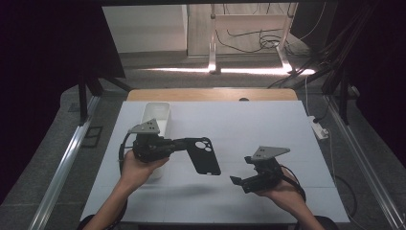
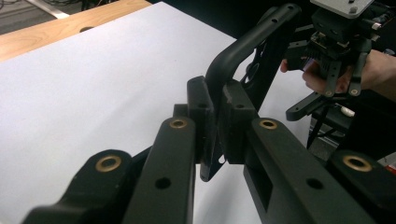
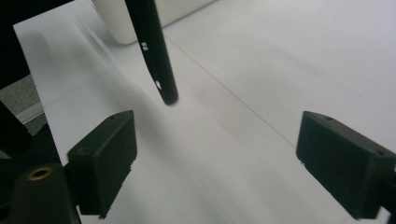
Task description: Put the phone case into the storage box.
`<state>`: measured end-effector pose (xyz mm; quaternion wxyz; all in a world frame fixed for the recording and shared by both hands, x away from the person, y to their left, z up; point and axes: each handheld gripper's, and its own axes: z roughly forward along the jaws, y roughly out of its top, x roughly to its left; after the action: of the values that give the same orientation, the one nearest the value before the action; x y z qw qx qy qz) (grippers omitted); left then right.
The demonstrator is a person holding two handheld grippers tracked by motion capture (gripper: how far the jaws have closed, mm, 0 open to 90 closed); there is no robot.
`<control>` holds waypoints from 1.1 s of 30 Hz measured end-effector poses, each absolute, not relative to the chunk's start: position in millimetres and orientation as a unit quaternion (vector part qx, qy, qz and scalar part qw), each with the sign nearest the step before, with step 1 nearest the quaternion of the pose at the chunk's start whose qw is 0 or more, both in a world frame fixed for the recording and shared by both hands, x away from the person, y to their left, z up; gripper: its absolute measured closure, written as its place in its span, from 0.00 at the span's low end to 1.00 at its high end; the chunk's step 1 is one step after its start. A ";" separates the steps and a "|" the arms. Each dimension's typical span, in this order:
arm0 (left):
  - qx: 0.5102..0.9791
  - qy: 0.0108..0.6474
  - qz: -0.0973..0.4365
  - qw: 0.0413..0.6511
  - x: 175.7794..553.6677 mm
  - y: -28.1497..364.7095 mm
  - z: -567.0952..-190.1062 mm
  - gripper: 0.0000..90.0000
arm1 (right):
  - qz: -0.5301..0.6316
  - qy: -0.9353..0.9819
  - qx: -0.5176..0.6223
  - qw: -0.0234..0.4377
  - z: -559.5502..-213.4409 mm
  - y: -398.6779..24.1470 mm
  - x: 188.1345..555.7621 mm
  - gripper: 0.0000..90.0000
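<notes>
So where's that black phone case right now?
In the high view the black phone case hangs above the white table left of centre, clamped at one end in the left gripper, with the white bin behind it.

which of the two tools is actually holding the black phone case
The left tool: its jaws are clamped on the camera-hole end of the phone case, holding it above the table. The right tool stands open with nothing between its jaws.

Left gripper [image 2: 215,122] clamped on black phone case [image 2: 243,46]; right gripper [image 2: 343,77] beyond
</notes>
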<state>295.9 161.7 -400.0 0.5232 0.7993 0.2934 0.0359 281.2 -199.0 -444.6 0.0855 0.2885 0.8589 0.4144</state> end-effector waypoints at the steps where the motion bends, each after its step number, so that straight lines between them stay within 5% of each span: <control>1: 0.799 0.294 0.039 0.522 296.2 163.3 -399.6 0.93 | 0.413 0.858 0.292 0.084 -445.1 -201.1 281.4 0.11; 33: 0.794 0.319 0.072 0.512 305.9 207.4 -376.4 0.93 | 0.386 0.847 0.342 0.130 -449.2 -262.5 272.3 0.00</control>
<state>305.9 207.4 -376.4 0.5121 0.7942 0.3189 0.0723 272.3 -262.5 -449.2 0.1296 0.3418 0.8471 0.3857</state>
